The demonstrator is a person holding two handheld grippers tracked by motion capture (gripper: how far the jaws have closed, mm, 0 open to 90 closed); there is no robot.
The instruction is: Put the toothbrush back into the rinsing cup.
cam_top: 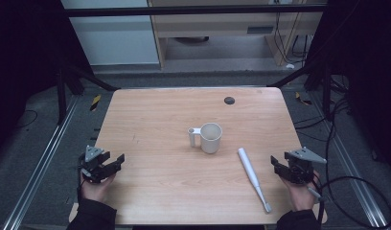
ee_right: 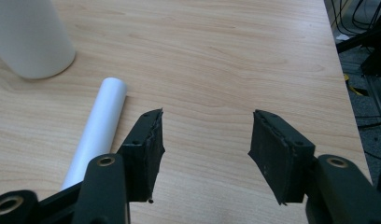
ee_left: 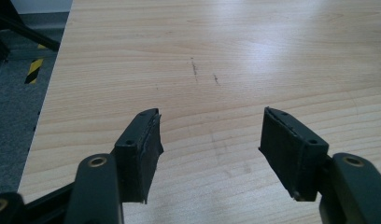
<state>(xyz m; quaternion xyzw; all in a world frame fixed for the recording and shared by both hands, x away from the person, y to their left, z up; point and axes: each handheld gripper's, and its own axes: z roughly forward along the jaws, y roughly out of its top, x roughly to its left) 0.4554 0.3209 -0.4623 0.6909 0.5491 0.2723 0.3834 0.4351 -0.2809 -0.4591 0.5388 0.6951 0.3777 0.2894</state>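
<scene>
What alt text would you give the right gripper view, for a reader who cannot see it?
The right gripper hangs open and empty over a light wooden table. A white electric toothbrush lies on the table just outside the jaw at the left of the picture, and the base of a white mug stands at the upper left.

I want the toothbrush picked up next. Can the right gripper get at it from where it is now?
Probably yes. The right gripper has open, empty jaws, and the white toothbrush lies flat just beside it with bare table between; the mug stands apart.

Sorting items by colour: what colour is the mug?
White; the mug shows best in the high view.
</scene>
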